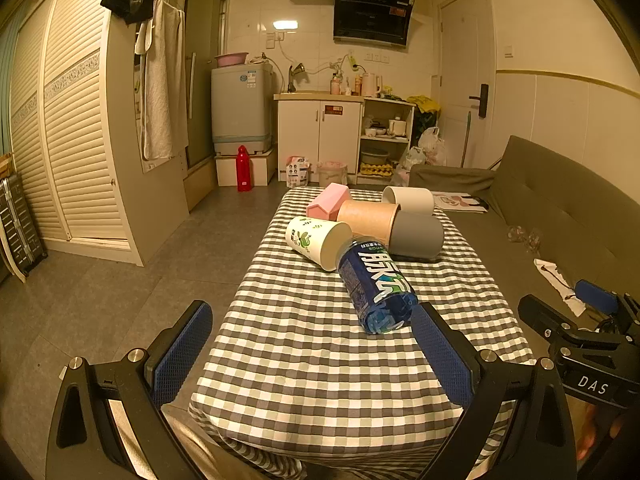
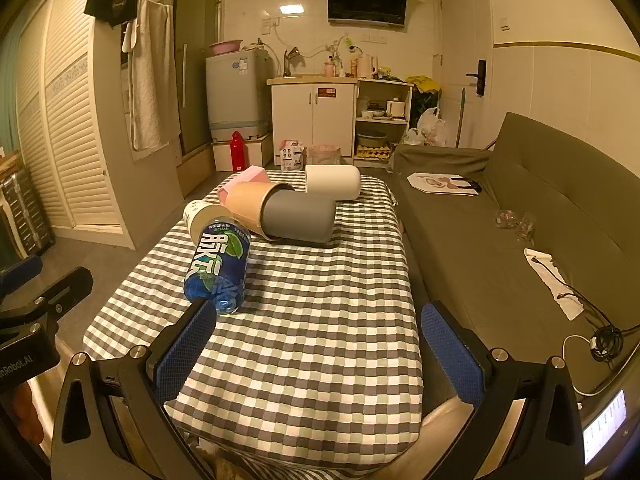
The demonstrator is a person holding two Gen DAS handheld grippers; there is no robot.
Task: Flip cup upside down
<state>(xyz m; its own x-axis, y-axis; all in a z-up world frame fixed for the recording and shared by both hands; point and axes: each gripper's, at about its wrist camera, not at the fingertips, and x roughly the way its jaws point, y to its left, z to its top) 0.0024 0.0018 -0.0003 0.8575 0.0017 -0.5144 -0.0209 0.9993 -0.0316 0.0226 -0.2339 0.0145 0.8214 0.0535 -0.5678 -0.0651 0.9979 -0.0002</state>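
Several cups lie on their sides on the checkered table (image 1: 320,360): a white cup with green leaf print (image 1: 314,240), a tan paper cup (image 1: 368,218), a grey cup (image 1: 416,236) and a white cup (image 1: 410,200). A blue bottle (image 1: 376,292) lies with its neck in the leaf cup. In the right wrist view the same leaf cup (image 2: 204,218), tan cup (image 2: 250,206), grey cup (image 2: 300,218), white cup (image 2: 332,182) and bottle (image 2: 220,268) show. My left gripper (image 1: 312,352) and right gripper (image 2: 318,352) are both open and empty, near the table's front edge.
A pink house-shaped box (image 1: 328,200) lies behind the cups. A grey sofa (image 2: 520,208) with papers, glasses and cables runs along the table's right side. Tiled floor (image 1: 140,280) lies to the left. Kitchen cabinets (image 1: 320,136) stand at the back.
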